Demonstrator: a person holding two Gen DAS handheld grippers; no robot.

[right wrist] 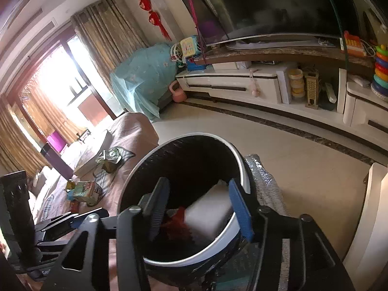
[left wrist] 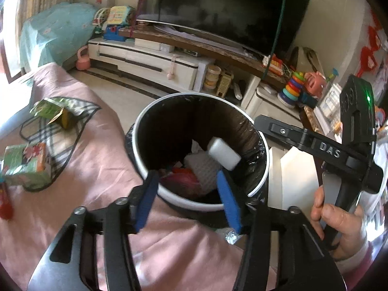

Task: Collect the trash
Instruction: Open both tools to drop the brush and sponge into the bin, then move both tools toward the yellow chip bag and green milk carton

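Note:
A white-rimmed trash bin (left wrist: 145,118) with a black liner stands beside the pink-covered table. A white block (left wrist: 223,154) is inside the bin's mouth, over red and white trash. My left gripper (left wrist: 188,198) is open and empty above the bin's near rim. My right gripper (right wrist: 201,208) is open over the same bin (right wrist: 238,163); the white block (right wrist: 209,212) shows blurred just beyond its fingers, free of them. On the table lie a green carton (left wrist: 26,163), an opened green box (left wrist: 54,112) and a red object (left wrist: 4,202).
The pink cloth (left wrist: 101,160) covers the table left of the bin, with a checked cloth (left wrist: 60,143) under the boxes. A TV stand (left wrist: 150,60) with toys and a large TV line the far wall. A white panel (left wrist: 295,177) stands right of the bin.

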